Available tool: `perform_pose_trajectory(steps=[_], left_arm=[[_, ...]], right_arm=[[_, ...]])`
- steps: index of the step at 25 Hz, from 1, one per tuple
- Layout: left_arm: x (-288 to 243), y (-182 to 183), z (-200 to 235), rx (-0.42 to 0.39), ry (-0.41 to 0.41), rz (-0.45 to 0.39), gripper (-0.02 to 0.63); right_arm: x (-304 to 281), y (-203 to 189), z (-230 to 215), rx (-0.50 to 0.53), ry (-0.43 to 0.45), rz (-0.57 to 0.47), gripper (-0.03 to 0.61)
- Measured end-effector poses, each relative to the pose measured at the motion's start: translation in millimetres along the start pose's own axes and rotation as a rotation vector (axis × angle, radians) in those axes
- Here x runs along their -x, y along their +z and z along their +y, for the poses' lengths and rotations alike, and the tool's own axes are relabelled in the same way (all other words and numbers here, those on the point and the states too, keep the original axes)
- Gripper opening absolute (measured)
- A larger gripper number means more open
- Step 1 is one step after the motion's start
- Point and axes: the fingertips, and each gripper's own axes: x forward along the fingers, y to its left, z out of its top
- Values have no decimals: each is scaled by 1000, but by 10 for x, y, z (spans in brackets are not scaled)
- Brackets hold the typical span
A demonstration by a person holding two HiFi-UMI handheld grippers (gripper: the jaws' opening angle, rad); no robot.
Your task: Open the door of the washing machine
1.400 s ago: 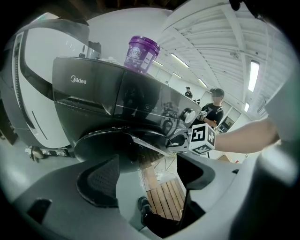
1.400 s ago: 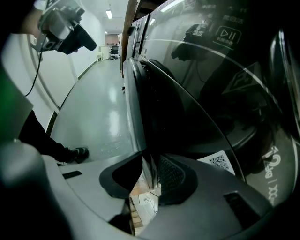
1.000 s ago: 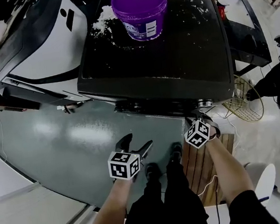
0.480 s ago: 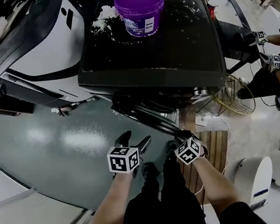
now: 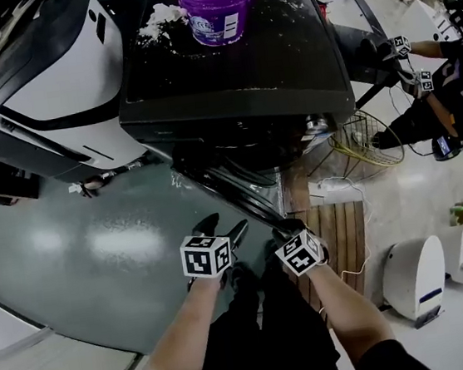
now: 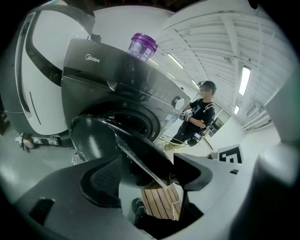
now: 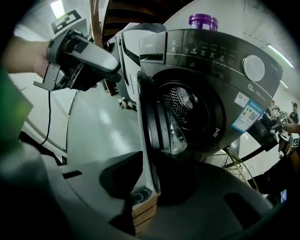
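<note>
Grey floor (image 5: 79,240) lay before the washer (image 5: 226,72), door (image 5: 232,192) ajar. Right claw (image 5: 291,229) gripped the door's edge; left claw (image 5: 222,227), released and empty, had just been narrowing.

Floor: glossy grey-green coated surface (image 5: 79,240), reflecting the overhead lights. A slatted wooden platform (image 5: 343,229) lies on it, near a round yellowish wire basket (image 5: 359,146). A white rounded plastic container (image 5: 414,271) stands further right. Ceiling: white ribbed panels (image 6: 211,33) with long strip lights (image 6: 244,79), lit.
</note>
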Motion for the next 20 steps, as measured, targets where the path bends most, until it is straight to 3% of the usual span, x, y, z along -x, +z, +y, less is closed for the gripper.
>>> perform_pose_trajectory(steps=[4,8,12,20], left_arm=[[14,-183,-9,1,1,21,326],[81,-395,28,-19,45,48,246],[252,-589,161,-5,147,64,153],[729,-856,542,-18,265,112,100]], right_arm=[[85,-61,372,13,94,-18,97],[235,-117,595,40,193,-66,95],[368,-205,527,59,230,-93,82],[467,-26,471,106,261,-107,64]])
